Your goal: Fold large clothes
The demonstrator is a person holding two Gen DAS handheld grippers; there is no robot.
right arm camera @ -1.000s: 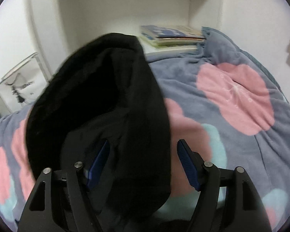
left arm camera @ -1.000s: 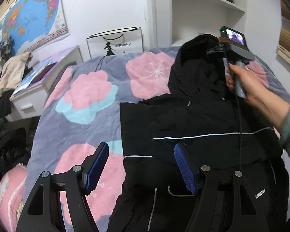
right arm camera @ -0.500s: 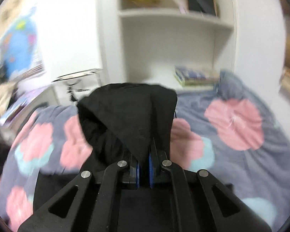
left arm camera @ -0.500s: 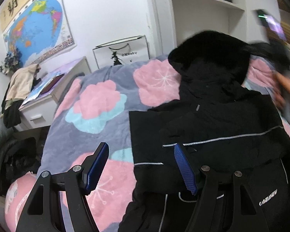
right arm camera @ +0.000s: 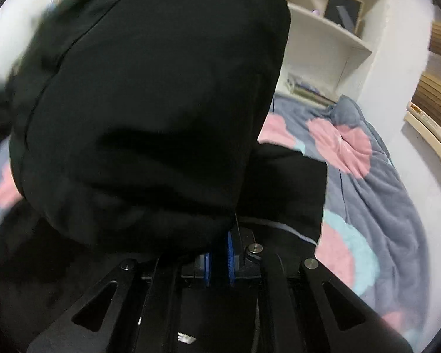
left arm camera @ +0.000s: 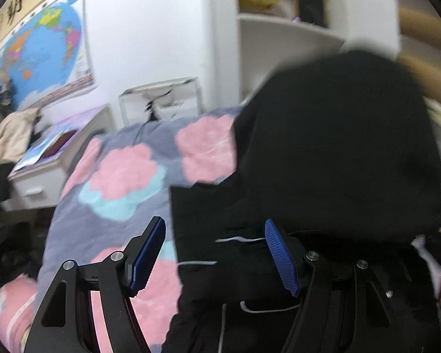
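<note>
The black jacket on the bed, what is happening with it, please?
A person with a gripper in each hand is folding a black hooded jacket on a flowered blanket. The right gripper is shut on the edge of the hood and holds it lifted over the jacket's body. The left gripper is open above the jacket's left edge and holds nothing. The hood is not yet laid down.

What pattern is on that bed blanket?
Pink and pale-blue flowers on grey blanket; clearest in the left wrist view.
</note>
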